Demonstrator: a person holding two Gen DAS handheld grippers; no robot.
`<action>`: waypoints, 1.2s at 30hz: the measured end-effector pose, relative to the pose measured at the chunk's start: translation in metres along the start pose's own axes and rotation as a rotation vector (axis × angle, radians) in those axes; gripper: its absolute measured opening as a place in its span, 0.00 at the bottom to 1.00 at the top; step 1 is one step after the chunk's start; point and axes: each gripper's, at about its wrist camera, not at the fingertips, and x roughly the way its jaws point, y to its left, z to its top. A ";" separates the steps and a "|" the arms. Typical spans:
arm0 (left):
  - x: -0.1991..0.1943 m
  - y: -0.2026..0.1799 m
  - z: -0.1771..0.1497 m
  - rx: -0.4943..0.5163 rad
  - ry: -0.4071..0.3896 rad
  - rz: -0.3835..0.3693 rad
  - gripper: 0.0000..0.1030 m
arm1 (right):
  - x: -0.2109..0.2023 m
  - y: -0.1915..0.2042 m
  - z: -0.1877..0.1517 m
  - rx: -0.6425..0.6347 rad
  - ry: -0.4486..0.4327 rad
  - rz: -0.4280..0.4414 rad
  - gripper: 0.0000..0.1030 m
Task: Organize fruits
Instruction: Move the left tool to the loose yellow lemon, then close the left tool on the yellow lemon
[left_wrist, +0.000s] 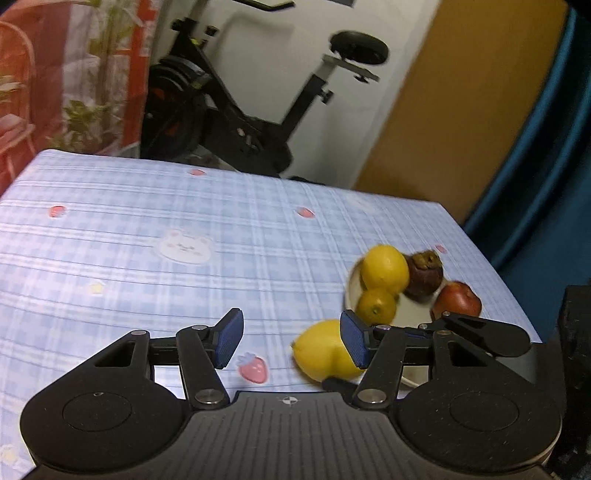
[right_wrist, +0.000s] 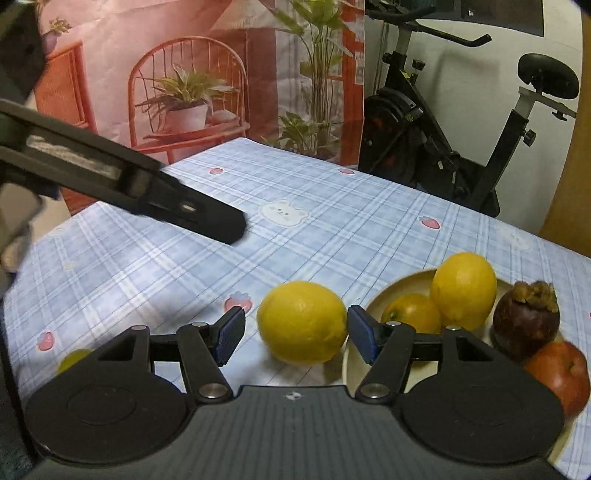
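1. At far left in our right wrist view, the left tongs (right_wrist: 236, 225) reach in as a dark arm above the checked surface (right_wrist: 147, 258); in their own view the left tongs (left_wrist: 291, 341) stand partly apart with nothing between the pads
2. Low at the left edge a small yellow-green fruit (right_wrist: 72, 360) peeks from behind the tongs' body, too hidden for us to name
3. The loose lemon (right_wrist: 303, 321) lies on the surface just beside the plate (right_wrist: 402, 286), still outside it, so we judge it the next fruit to go in
4. Our right tongs (right_wrist: 295, 334) straddle that lemon, half open; one pad is near the peel, the other clear, so nothing is gripped yet
5. On the plate, a second lemon (right_wrist: 463, 290) leans on an orange (right_wrist: 413, 312), crowding the near rim
6. Further right sit a mangosteen (right_wrist: 526, 319) and a red apple (right_wrist: 561, 373), at the plate's right side
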 end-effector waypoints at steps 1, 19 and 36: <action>0.004 -0.002 -0.001 0.006 0.005 -0.006 0.57 | -0.003 0.000 -0.002 0.007 -0.002 0.004 0.60; 0.038 -0.004 -0.013 -0.040 0.076 -0.092 0.51 | -0.005 0.001 0.000 0.017 -0.008 0.021 0.56; 0.037 0.007 -0.025 -0.141 0.102 -0.150 0.59 | 0.001 -0.001 -0.008 0.051 0.014 0.027 0.57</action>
